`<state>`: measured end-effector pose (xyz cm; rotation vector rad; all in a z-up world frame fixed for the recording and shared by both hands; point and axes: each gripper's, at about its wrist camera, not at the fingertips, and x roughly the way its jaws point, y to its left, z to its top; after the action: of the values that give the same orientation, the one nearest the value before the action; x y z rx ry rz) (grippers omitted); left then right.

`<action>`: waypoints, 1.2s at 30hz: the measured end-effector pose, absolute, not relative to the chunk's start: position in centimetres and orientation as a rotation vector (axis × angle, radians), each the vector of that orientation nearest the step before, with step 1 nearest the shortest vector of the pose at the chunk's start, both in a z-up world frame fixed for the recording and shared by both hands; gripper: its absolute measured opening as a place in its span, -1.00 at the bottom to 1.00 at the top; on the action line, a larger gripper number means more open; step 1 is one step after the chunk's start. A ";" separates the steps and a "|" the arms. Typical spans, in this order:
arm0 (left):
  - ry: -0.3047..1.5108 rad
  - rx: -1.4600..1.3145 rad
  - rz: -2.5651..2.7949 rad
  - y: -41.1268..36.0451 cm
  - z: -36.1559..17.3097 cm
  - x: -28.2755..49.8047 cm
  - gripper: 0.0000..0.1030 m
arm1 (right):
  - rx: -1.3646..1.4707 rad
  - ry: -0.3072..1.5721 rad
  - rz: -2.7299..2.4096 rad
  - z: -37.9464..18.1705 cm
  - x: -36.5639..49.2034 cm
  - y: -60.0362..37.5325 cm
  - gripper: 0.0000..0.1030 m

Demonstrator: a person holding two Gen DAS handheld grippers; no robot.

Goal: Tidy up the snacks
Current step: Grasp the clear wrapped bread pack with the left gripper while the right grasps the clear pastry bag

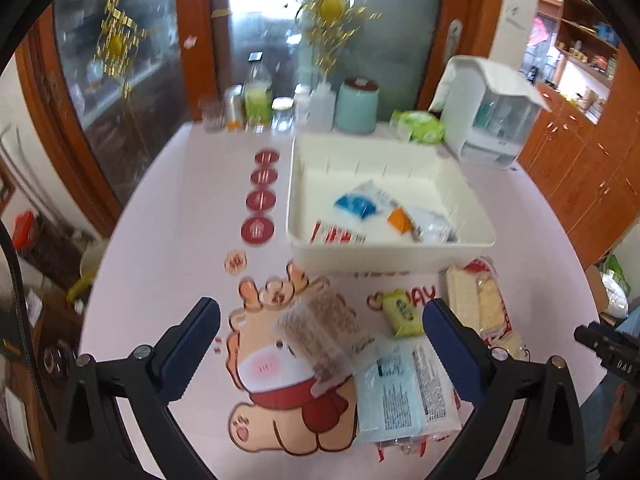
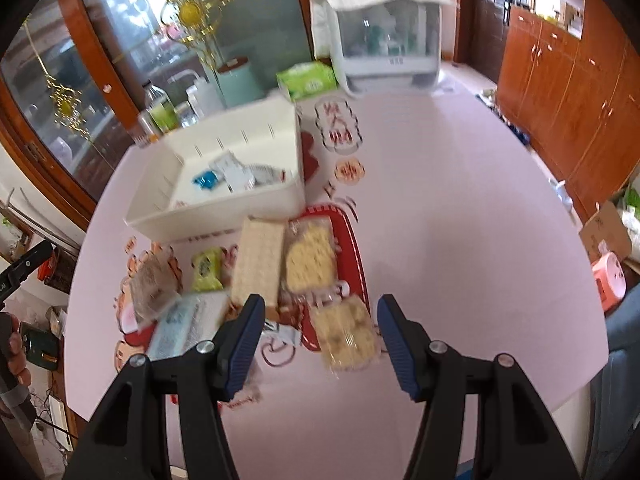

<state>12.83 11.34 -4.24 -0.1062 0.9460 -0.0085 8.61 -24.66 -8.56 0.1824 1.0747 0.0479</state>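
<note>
A white bin on the pink table holds several snack packets. In front of it lie loose snacks: a clear pack of brown biscuits, a pale blue packet, a small yellow-green packet, a long wafer pack and clear packs of yellow biscuits. My left gripper hangs open and wide above the brown biscuit pack. My right gripper is open above the nearest yellow biscuit pack, holding nothing.
Jars, bottles and a mint canister line the table's far edge, beside a green tissue pack and a white lidded appliance. Wooden cabinets stand right. A hand holds the other gripper's handle at the left edge.
</note>
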 end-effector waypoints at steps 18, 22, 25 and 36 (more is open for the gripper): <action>1.237 -0.331 0.086 11.6 -16.7 18.7 0.96 | 0.224 1.323 0.109 -19.7 10.6 -25.1 0.14; 1.285 -0.384 0.137 11.5 -19.3 20.0 0.96 | 0.210 1.348 0.114 -21.1 11.2 -25.1 0.15; 1.317 -0.416 0.155 11.4 -20.6 20.3 0.96 | 0.179 1.349 0.123 -21.6 11.7 -24.9 0.15; 1.369 -0.418 0.216 10.9 -23.4 21.2 0.96 | 0.141 1.366 0.145 -22.9 13.2 -24.7 0.30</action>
<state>21.17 10.91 -23.40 -0.4179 1.3692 0.2160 13.21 -24.66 -22.92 0.1406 1.3657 0.1454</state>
